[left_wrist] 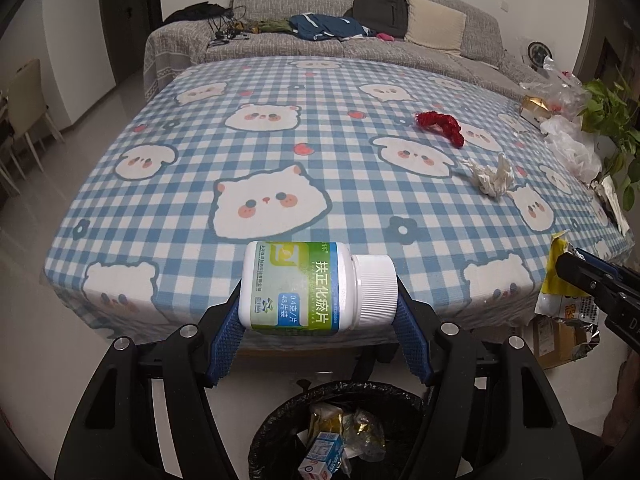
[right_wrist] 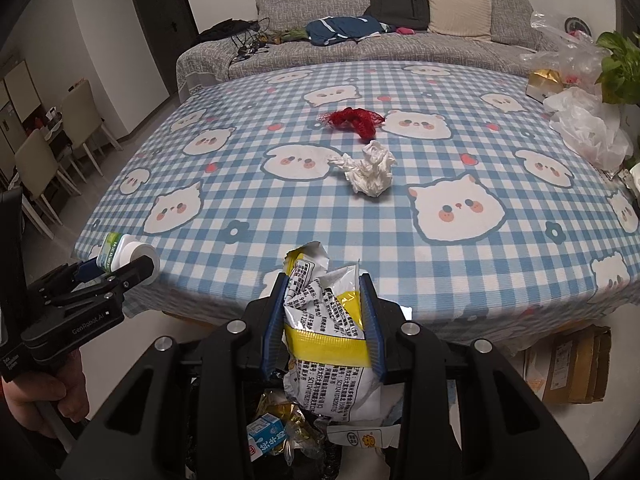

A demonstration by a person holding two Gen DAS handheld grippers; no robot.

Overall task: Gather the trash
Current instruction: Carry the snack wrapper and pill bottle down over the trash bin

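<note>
Two pieces remain on the tabletop (right_wrist: 480,272): red netting (right_wrist: 354,119) and crumpled tissue (right_wrist: 370,172). Left gripper (left_wrist: 318,312) jaws clamp a pill bottle (left_wrist: 308,286), right gripper (right_wrist: 324,328) jaws pinch a snack wrapper (right_wrist: 328,320), both above the part-filled trash bin (left_wrist: 280,416).

Dim, even indoor light, soft shadows, sharp focus centrally, strong fisheye bending and dark vignetting at edges.

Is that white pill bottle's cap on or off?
On. The white pill bottle with a green label lies sideways, gripped end to end in the left gripper, its ribbed white cap in place.
</note>
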